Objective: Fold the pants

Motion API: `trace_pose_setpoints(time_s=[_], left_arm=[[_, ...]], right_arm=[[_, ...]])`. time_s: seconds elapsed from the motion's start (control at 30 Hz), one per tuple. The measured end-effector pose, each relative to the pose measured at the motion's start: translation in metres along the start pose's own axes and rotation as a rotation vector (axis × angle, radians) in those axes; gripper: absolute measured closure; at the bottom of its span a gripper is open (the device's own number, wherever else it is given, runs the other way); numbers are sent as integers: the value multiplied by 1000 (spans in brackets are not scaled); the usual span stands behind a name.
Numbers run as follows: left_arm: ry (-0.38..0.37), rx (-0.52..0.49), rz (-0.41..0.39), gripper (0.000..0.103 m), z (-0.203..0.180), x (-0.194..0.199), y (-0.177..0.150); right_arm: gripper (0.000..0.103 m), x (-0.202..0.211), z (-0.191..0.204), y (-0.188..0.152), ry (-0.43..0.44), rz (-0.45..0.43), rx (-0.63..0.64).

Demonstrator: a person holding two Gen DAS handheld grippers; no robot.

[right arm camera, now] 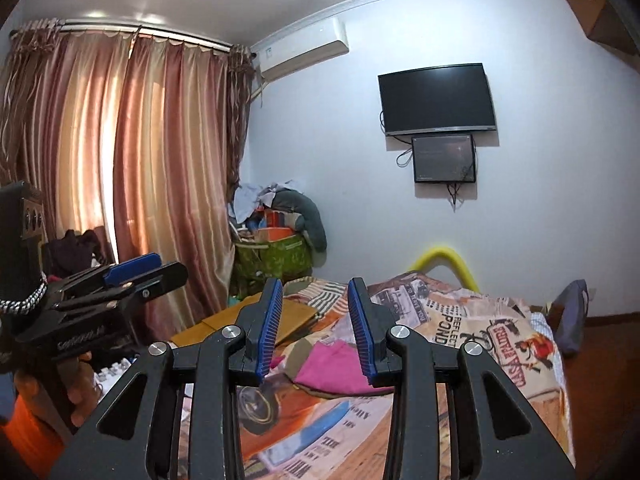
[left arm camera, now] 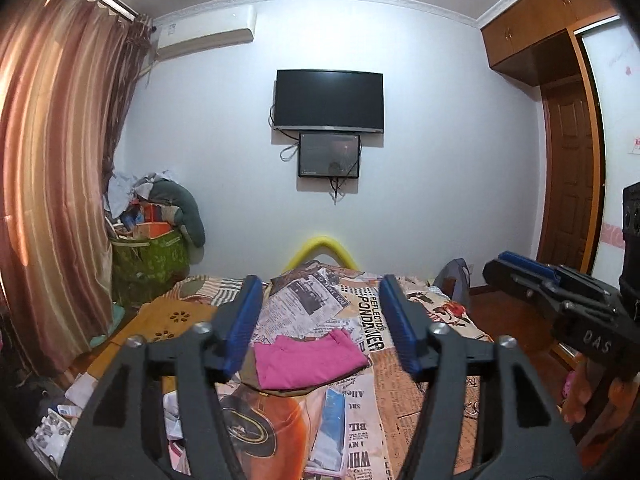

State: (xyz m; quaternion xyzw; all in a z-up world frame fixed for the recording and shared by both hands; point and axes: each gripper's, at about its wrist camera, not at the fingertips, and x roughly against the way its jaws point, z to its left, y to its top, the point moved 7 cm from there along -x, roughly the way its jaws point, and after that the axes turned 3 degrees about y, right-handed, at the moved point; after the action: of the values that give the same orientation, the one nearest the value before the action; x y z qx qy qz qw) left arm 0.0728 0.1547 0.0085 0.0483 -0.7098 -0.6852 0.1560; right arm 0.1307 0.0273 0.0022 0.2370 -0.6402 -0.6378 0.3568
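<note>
Newsprint-patterned bedspread (left arm camera: 376, 364) covers the bed; white wall beyond carries a dark TV (left arm camera: 329, 101) with a smaller screen (left arm camera: 329, 155) under it. Striped satin curtains (right arm camera: 120, 168) hang left. Pink pants (left arm camera: 306, 362), soft and folded into a flat rectangle, lie mid-bed on olive fabric. Left gripper (left arm camera: 318, 328) and right gripper (right arm camera: 316, 330): ribbed blue pads apart, gripping nothing, above the bed. Only the left wrist view shows the wooden door (left arm camera: 570, 184).
</note>
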Motion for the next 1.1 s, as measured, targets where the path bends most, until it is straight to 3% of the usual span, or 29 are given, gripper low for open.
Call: trace_pose_setpoints(time_s=[0.03,0.07,0.17,0.23,0.47,1.1], left_arm=[[8,-4,-3,33,0,2,-1],[12,-5,-6,25,1,5,-2],[24,9,-21,9,3,14,-3],[32,14,-29,4,4,17,-2],[25,19,-17,0,6,21,-8],[23,2,-6,0,-4,24,-23]], right_arm=[[46,2,-1,0,-11,-6,0],[42,7,0,1,-20,-14,3],[38,12,2,1,-36,-21,6],[22,12,0,3,-39,-26,-3],[1,21,-1,-3,-88,-40,12],[0,26,-3,-10,-108,-14,-6]])
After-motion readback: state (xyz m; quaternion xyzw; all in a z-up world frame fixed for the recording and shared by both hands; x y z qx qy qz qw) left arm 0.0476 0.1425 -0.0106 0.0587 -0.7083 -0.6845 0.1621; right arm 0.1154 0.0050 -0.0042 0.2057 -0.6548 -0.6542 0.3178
